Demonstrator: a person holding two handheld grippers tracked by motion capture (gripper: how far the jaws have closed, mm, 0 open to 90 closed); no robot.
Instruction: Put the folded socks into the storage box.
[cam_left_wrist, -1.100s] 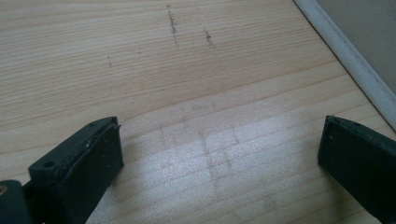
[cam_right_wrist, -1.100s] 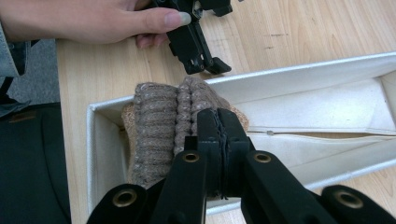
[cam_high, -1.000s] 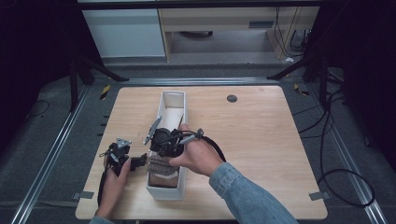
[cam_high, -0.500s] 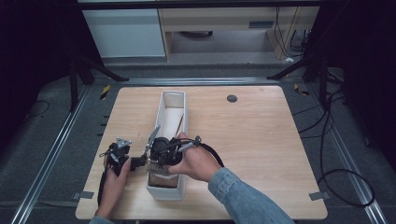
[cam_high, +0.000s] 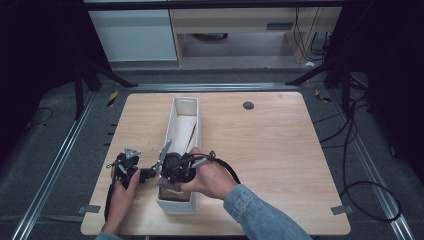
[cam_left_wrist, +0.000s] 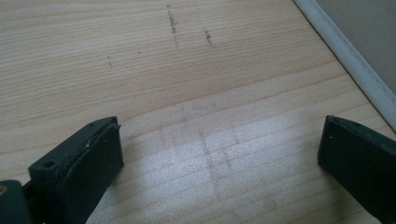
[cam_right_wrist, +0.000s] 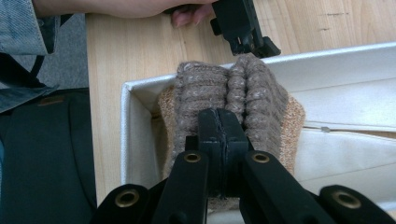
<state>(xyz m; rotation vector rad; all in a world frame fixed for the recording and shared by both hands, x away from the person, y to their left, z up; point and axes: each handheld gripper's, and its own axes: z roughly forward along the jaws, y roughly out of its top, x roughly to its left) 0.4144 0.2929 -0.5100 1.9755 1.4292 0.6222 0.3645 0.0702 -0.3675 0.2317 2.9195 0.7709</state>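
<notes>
No readable text, labels or numbers anywhere.

sleeve (cam_high: 260, 215): blue denim | jaws: black | cables: black

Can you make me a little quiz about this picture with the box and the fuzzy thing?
1. True or false: the left gripper has its jaws wide open over the bare wooden table.
2. What is the right gripper pressing down on? A) a brown knitted sock B) a spoon C) a ball
3. What long container is the sock sitting in?

Key:
1. True.
2. A, its jaws are shut, on top of the ribbed knit.
3. The narrow white box, at the end nearest the person.
</notes>
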